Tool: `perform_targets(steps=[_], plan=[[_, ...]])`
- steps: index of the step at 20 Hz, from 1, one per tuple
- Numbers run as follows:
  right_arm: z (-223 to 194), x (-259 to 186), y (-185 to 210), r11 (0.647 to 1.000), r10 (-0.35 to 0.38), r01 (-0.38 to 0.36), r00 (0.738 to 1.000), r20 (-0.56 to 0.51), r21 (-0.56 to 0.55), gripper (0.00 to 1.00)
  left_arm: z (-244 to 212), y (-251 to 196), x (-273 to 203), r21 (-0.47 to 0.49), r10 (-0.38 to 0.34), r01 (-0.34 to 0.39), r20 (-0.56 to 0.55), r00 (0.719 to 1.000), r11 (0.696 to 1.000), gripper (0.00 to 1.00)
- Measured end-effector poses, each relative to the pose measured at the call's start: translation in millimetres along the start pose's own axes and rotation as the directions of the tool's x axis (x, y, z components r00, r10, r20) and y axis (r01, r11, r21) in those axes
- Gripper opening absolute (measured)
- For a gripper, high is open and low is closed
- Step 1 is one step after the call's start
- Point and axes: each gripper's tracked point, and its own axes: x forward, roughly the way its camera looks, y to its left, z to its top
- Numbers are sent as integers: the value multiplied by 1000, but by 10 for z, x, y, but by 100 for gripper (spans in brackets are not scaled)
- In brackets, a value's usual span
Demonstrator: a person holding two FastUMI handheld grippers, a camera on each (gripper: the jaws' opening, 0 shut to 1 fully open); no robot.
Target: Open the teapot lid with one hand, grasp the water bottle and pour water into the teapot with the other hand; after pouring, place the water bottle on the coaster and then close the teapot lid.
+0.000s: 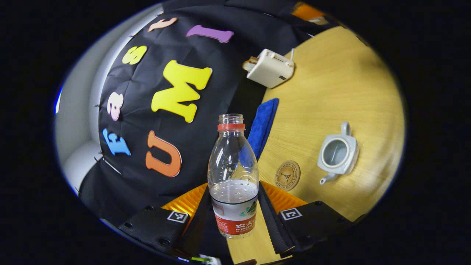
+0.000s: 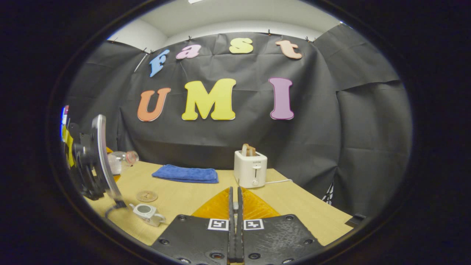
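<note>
The left tongs (image 1: pixel 233 217) pinch the water bottle (image 1: pixel 233 176) at its labelled lower body, both fingers pressing its sides. The right tongs (image 2: pixel 234 221) are pressed together with nothing visible between them, held above the tabletop (image 2: pixel 294 206) near the toaster (image 2: pixel 250 169).

The bottle is uncapped, partly filled and held off the tabletop. Its long axis runs out along the fingers, mouth pointing away from the left tongs.

The teapot (image 1: pixel 338 154) sits open on the tabletop beside the coaster (image 1: pixel 287 175), spout towards the coaster.

Judgement: pouring is the step in hand. Bring the mouth over the opening first, then tilt slowly, keeping a firm grip.
</note>
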Motion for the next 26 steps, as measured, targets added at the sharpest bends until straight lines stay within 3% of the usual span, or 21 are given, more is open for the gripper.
perform_targets(steps=[2,4,6,9,11,15,22,26], plan=[[0,4,16,1000,-1,1,1000,2,-5,0,22,23,112,-159,-12,14,19,1000,987,75],[-8,3,33,1000,1,-1,1000,3,-12,0,33,49,211,-311,-2,14,38,999,950,76],[-9,9,48,1000,0,0,1000,3,-20,0,23,50,337,-470,17,12,57,998,882,75],[-28,18,32,1000,-6,6,1000,2,-28,0,-17,48,519,-673,59,17,90,994,739,76],[-41,39,19,1000,-10,10,1000,-1,-29,0,-13,23,559,-758,58,37,99,993,652,76],[-65,66,-19,999,-21,21,1000,-5,-34,0,-26,-72,798,-830,89,53,123,988,555,77],[-169,125,42,999,-15,13,999,-34,-34,0,34,-186,1056,-870,56,92,136,989,485,78],[-174,139,-9,999,-25,23,999,-33,-34,0,-30,-293,1102,-861,29,85,115,993,501,79]])
